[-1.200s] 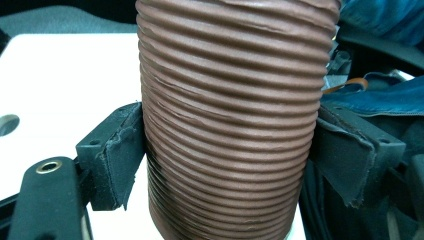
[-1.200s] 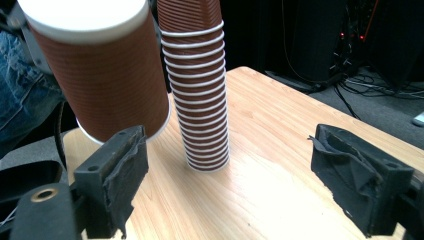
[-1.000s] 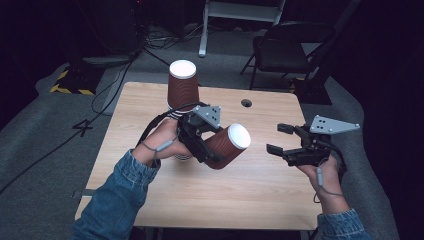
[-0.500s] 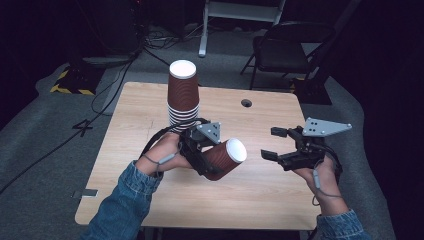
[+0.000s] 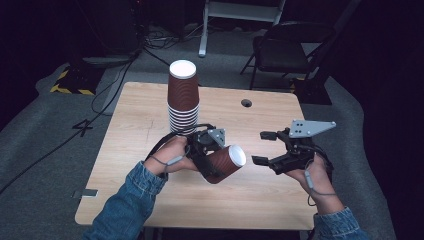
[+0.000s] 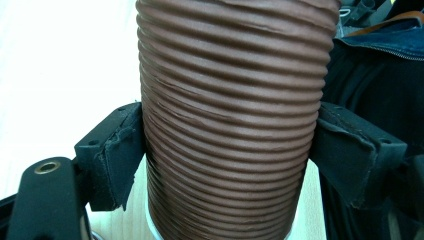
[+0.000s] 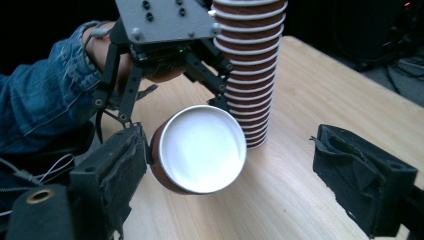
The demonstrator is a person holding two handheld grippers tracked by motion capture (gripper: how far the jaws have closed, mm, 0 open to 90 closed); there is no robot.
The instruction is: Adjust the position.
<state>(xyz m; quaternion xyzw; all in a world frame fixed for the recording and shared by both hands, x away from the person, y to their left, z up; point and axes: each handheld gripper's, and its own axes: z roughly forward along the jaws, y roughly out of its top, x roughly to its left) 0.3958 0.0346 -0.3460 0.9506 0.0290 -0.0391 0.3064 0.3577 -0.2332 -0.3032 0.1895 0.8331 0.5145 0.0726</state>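
Left gripper (image 5: 210, 152) has its jaws clamped on the ribbed sides of a brown paper cup (image 5: 224, 163) — the left gripper view shows both black pads pressed against the cup wall (image 6: 230, 125), one each side. The cup is held above the surface (image 5: 150, 115), tipped on its side, with its white end (image 7: 202, 149) facing the right gripper; it does not touch the wood. Whether that white end is the base or the inside of the mouth, I cannot tell.

Right gripper (image 5: 265, 147) sits just beside the cup, to its right, jaws apart and holding nothing. In the right gripper view the cup's white end lies between the two pads but nearer the left one (image 7: 112, 170); contact with that pad is unclear.

Stack of brown cups (image 5: 183, 97) stands upright toward the far side of the surface, behind the left gripper — white end up, well clear of the right gripper. In the right gripper view the stack (image 7: 250, 70) rises just behind the held cup.

Small round hole (image 5: 246, 103) in the surface near the far edge, right of the stack. Left sleeve (image 5: 130, 200) is blue denim. A black chair (image 5: 287, 50) stands on the floor beyond the surface.
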